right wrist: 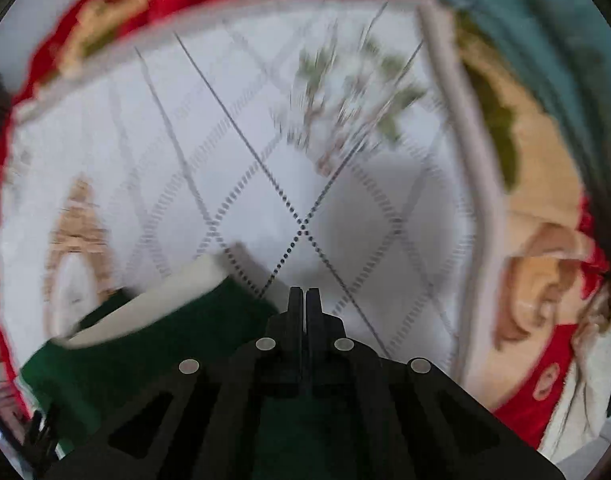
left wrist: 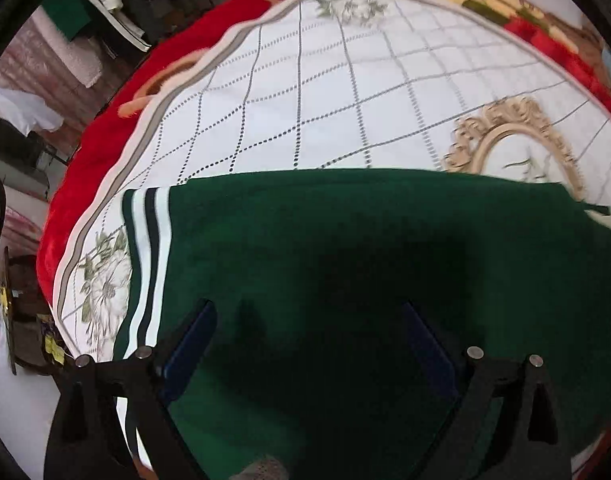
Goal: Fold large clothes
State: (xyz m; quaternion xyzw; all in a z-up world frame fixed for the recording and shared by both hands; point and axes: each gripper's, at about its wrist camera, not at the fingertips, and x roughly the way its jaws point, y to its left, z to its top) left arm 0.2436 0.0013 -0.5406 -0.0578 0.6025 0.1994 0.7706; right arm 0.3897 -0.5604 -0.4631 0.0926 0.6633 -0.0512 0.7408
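We find the left gripper (left wrist: 309,320) with its jaws spread wide above the green garment (left wrist: 345,240), nothing between them. The right gripper (right wrist: 304,300) has its jaws closed together; its tips lie over the white quilted bedspread (right wrist: 265,140) just beside the garment's edge, and we see no cloth pinched between them, though the lower part of the jaws hides what lies beneath.

The green garment, knitted with a striped white and dark ribbed band (left wrist: 145,260) at one end, lies spread flat on the bedspread, which in turn covers a red floral blanket (left wrist: 89,152). In the right wrist view a pale inner face (right wrist: 161,300) of the garment shows at a turned-up edge.

Risks, in our judgement:
- If the closed right gripper has missed the cloth, the next lift would raise only one side and the fold would skew.
- The left gripper, open above a broad flat area, could pinch the bedspread along with the garment and drag both.
- The right wrist view is blurred, which suggests quick movement; haste could ruck the layer already laid flat.
- The turned-up edge may stay doubled under a fold and leave a lump.

Containers: we see none on the bed. Objects at the room's edge in the left wrist view are too small and distorted to identify, and we record no contents.
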